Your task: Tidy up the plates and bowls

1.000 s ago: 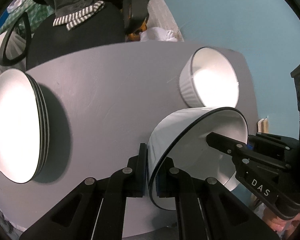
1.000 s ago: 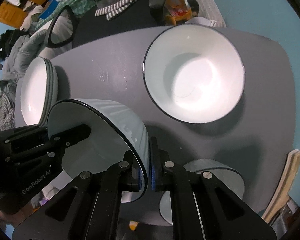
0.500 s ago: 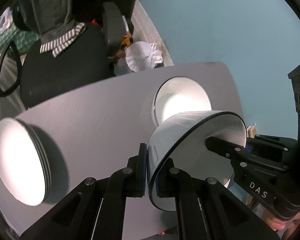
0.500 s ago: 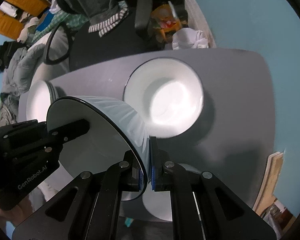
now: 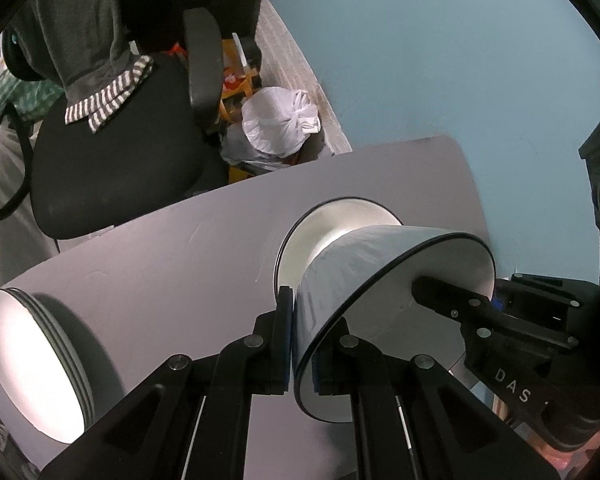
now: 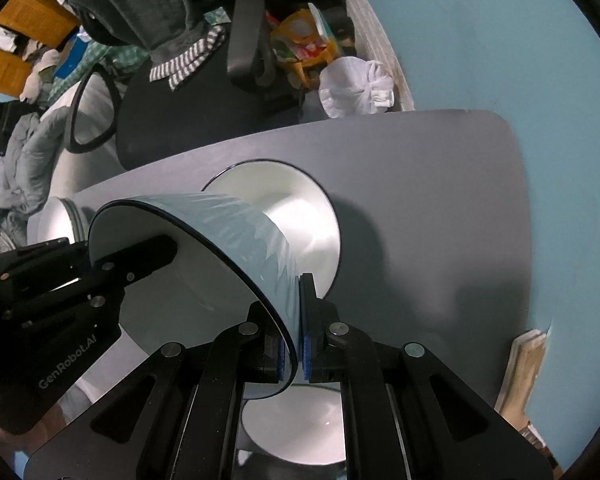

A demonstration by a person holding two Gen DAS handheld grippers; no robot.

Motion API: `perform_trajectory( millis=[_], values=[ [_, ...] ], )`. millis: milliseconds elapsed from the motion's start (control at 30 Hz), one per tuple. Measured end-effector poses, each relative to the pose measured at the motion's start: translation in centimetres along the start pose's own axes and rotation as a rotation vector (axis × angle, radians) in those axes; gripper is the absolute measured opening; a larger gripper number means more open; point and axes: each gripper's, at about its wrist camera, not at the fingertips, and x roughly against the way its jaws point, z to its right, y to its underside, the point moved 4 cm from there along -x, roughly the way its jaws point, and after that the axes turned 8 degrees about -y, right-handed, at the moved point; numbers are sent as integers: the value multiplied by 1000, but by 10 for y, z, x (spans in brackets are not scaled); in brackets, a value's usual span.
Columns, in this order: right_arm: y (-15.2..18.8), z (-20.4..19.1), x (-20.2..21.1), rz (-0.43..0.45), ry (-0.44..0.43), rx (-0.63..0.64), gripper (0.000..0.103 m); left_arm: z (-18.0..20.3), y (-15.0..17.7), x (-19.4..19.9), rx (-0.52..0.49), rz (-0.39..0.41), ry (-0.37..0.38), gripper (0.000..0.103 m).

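Two grippers — left gripper (image 5: pixel 303 350) and right gripper (image 6: pixel 297 342) — had their fingers clamped on opposite rim edges of one tilted bowl (image 5: pixel 380 292), held above the counter (image 5: pixel 172 256) over another bowl (image 6: pixel 300 216). Glazed, stiff, breakable — the thin rim looked slippery.

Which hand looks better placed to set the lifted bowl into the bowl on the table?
Right, probably. Both tongs clamp the lifted bowl, but the right tongs face the open table bowl; from the left tongs it is mostly hidden.
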Motion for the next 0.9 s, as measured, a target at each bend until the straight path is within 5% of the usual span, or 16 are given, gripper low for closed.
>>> perform_trajectory(
  millis=[900],
  values=[
    [-22, 15, -22, -105, 13, -6, 10, 4, -11, -35, -14, -104, -15, 7]
  ],
)
